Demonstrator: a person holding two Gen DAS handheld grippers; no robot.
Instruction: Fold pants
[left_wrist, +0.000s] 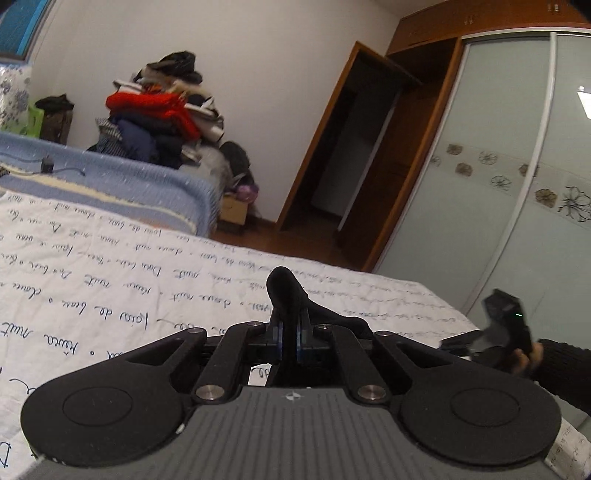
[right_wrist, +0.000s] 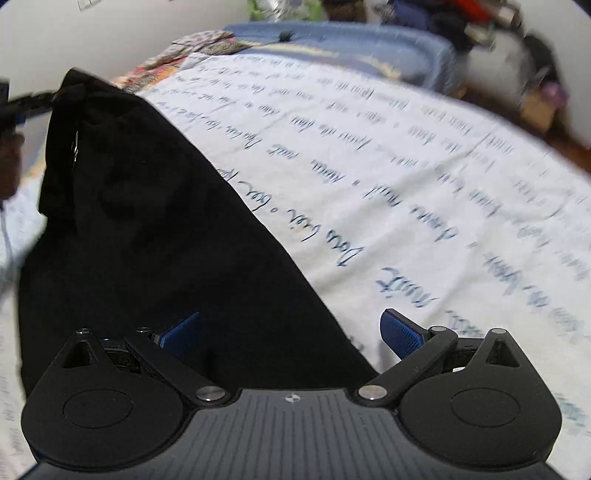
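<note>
In the left wrist view my left gripper (left_wrist: 290, 321) is shut on a fold of the black pants (left_wrist: 286, 291), which bulges up between its blue pads, lifted above the bed. At the right edge, a hand (left_wrist: 528, 360) in a dark sleeve carries the other gripper. In the blurred right wrist view the black pants (right_wrist: 147, 240) stretch from my left gripper (right_wrist: 55, 96) at the upper left down to the bottom. My right gripper (right_wrist: 291, 332) stands open over the cloth's edge. Its left pad (right_wrist: 181, 332) is above the pants and its right pad (right_wrist: 400, 334) above the sheet.
The bed carries a white sheet (left_wrist: 110, 280) printed with blue handwriting and a blue blanket (left_wrist: 122, 177) at its far side. A pile of clothes (left_wrist: 162, 110) stands behind it by the wall. To the right are an open wooden door (left_wrist: 354, 140) and a frosted sliding wardrobe (left_wrist: 498, 184).
</note>
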